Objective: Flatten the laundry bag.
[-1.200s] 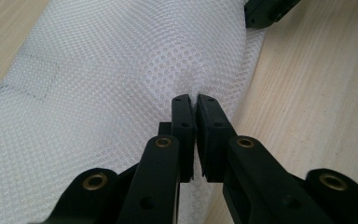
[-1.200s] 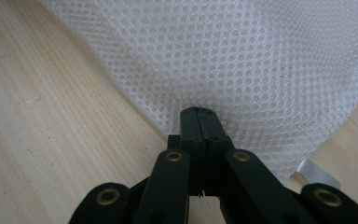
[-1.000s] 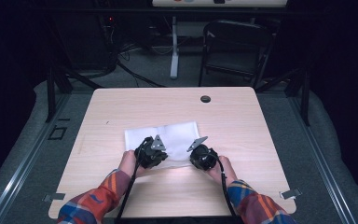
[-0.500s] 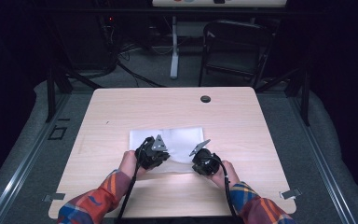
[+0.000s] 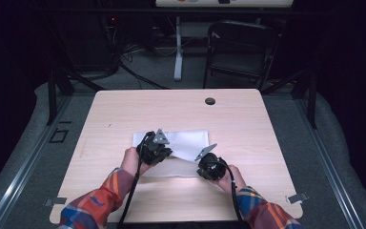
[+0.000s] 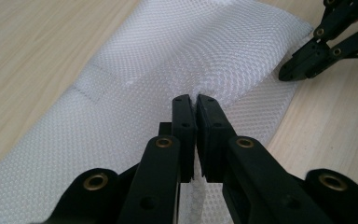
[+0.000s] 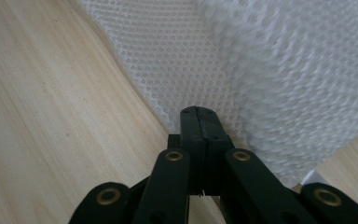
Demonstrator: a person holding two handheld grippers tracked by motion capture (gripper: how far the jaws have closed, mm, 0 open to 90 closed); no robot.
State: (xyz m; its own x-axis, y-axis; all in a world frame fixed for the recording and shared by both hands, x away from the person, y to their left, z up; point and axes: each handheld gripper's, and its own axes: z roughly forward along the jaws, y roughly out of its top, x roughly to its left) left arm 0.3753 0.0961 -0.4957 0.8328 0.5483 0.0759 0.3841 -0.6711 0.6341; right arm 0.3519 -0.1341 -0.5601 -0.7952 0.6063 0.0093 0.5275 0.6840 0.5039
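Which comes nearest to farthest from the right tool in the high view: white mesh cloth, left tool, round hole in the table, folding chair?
1. White mesh cloth: pinched in the right tool, at the cloth's near right corner.
2. Left tool: just to its left, also gripping the cloth.
3. Round hole: near the table's far edge.
4. Folding chair: on the floor beyond the table.

The right gripper (image 7: 199, 112) rises from the bottom edge, its two black jaws pressed together with no gap between them. They pinch the near edge of a white mesh cloth (image 7: 186, 60). From the tips the mesh spreads up and to the right; its farther part is blurred. Its left edge runs diagonally from the top down to the jaws. A light wooden table (image 7: 51, 102) shows left of the mesh and again at the lower right corner.
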